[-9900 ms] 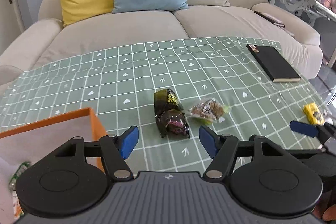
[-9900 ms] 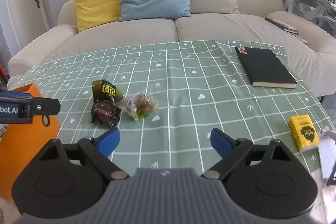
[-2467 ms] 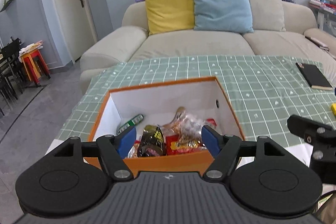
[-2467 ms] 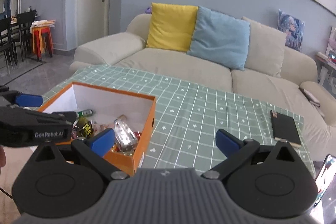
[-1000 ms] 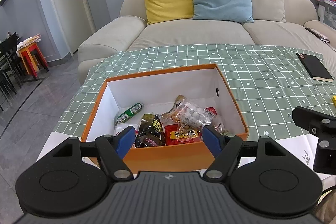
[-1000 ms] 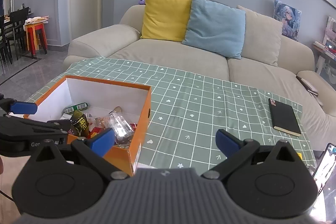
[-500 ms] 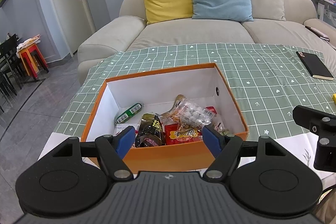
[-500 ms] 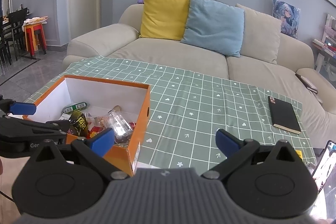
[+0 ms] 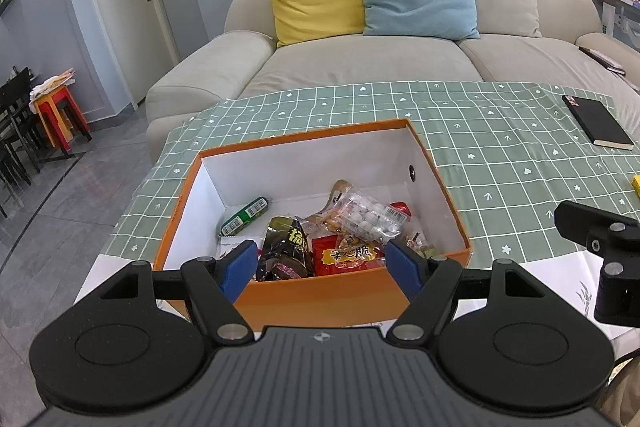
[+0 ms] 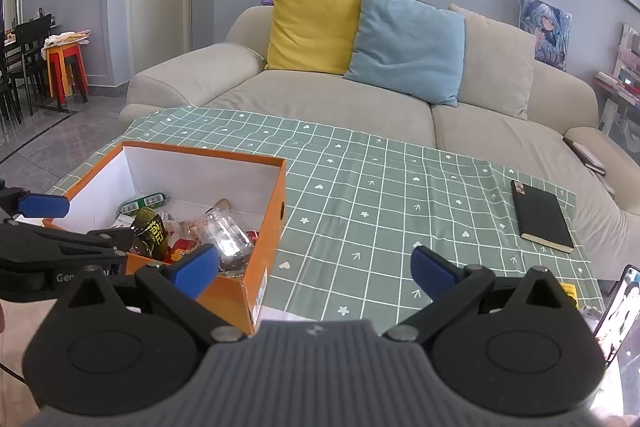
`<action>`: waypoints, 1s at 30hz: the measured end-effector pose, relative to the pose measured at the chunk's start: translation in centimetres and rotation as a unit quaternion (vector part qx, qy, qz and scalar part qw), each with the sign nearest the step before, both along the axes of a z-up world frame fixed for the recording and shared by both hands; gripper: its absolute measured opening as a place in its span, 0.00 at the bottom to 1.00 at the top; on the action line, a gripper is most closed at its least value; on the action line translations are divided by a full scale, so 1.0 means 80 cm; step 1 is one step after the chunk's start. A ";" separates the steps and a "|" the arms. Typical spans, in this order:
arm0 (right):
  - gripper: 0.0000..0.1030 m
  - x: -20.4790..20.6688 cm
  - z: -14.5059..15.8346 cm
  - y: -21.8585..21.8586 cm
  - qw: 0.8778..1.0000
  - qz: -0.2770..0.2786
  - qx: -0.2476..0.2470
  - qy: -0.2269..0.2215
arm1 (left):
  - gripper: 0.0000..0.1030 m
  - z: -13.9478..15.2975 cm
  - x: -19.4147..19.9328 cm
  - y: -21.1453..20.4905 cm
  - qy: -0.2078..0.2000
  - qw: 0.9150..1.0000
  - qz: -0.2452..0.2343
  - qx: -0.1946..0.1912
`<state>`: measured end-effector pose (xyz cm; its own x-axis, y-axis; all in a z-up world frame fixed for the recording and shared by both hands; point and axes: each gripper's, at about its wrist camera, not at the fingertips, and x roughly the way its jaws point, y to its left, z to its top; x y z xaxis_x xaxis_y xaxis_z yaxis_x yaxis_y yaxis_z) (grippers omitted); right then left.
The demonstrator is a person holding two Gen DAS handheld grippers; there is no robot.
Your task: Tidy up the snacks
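An orange box [image 9: 320,293] with white inner walls stands on the green checked tablecloth [image 9: 500,163]. It holds several snack packets: a dark packet [image 9: 286,247], a red packet [image 9: 348,255], a clear bag of white balls [image 9: 368,215] and a green stick [image 9: 244,215]. My left gripper [image 9: 322,265] is open and empty, just in front of the box's near wall. My right gripper [image 10: 316,267] is open and empty, to the right of the box [image 10: 256,267]. The left gripper also shows in the right wrist view [image 10: 44,207].
A black notebook [image 9: 598,121] lies at the cloth's far right, also in the right wrist view [image 10: 542,217]. A small yellow box [image 10: 568,293] sits near the right edge beside a phone [image 10: 618,307]. A beige sofa [image 9: 400,63] with cushions stands behind the table.
Both grippers have drawn back from the table's middle to the near edge. The loose snacks seen on the cloth earlier now lie in the box. In the last second little has moved.
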<state>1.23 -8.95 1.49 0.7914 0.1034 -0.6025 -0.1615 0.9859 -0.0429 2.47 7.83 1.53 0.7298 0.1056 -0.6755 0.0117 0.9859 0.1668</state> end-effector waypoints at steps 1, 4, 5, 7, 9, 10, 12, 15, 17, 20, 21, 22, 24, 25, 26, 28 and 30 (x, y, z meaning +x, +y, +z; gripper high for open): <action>0.96 0.000 0.000 0.000 1.000 0.000 0.000 0.000 | 0.83 0.000 0.000 0.000 0.000 1.000 0.000 0.001; 0.96 0.000 -0.001 0.000 1.000 0.000 0.000 0.001 | 0.83 0.000 0.000 0.000 -0.002 1.000 -0.001 0.002; 0.96 0.000 -0.002 0.000 1.000 -0.001 0.001 0.001 | 0.83 -0.001 0.000 0.000 -0.002 1.000 -0.002 0.003; 0.96 0.000 -0.003 0.000 1.000 -0.002 0.001 0.002 | 0.83 -0.001 0.000 -0.001 -0.002 1.000 -0.002 0.002; 0.96 0.000 -0.003 -0.001 1.000 -0.003 0.001 0.003 | 0.83 -0.001 0.000 -0.001 -0.002 1.000 -0.002 0.002; 0.96 0.000 -0.003 -0.001 1.000 -0.004 0.002 0.003 | 0.83 -0.001 0.000 -0.001 -0.002 1.000 -0.001 0.003; 0.96 0.000 -0.003 -0.002 1.000 -0.005 0.002 0.004 | 0.83 -0.001 0.000 0.000 -0.002 1.000 -0.002 0.003; 0.96 0.001 -0.003 -0.001 1.000 -0.004 0.001 0.006 | 0.83 -0.001 0.000 0.000 -0.002 1.000 -0.002 0.002; 0.96 0.001 -0.003 -0.001 1.000 -0.004 0.001 0.006 | 0.83 -0.002 -0.001 0.000 -0.003 1.000 -0.001 0.001; 0.96 0.001 -0.003 -0.001 1.000 -0.004 0.001 0.006 | 0.83 -0.002 -0.002 -0.001 -0.003 1.000 -0.001 0.002; 0.96 0.001 -0.003 -0.001 1.000 -0.004 0.001 0.007 | 0.83 -0.002 -0.002 -0.001 -0.003 1.000 -0.002 0.002; 0.96 0.001 -0.003 0.000 1.000 -0.004 0.001 0.007 | 0.83 -0.002 -0.002 -0.001 -0.003 1.000 -0.003 0.002; 0.96 0.001 -0.003 -0.001 1.000 -0.004 0.001 0.007 | 0.83 -0.001 -0.002 -0.001 -0.003 1.000 -0.003 0.002; 0.96 0.001 -0.003 -0.001 1.000 -0.004 0.001 0.007 | 0.83 -0.001 -0.002 -0.001 -0.003 1.000 -0.003 0.002; 0.96 0.001 -0.003 -0.001 1.000 -0.004 0.001 0.007 | 0.83 -0.001 -0.002 -0.001 -0.003 1.000 -0.004 0.002; 0.96 0.001 -0.004 0.000 1.000 -0.005 0.002 0.009 | 0.83 -0.001 -0.002 -0.001 -0.003 1.000 -0.004 0.002; 0.96 0.000 -0.004 0.001 1.000 -0.006 0.002 0.009 | 0.83 0.000 -0.002 -0.001 -0.003 1.000 -0.005 0.001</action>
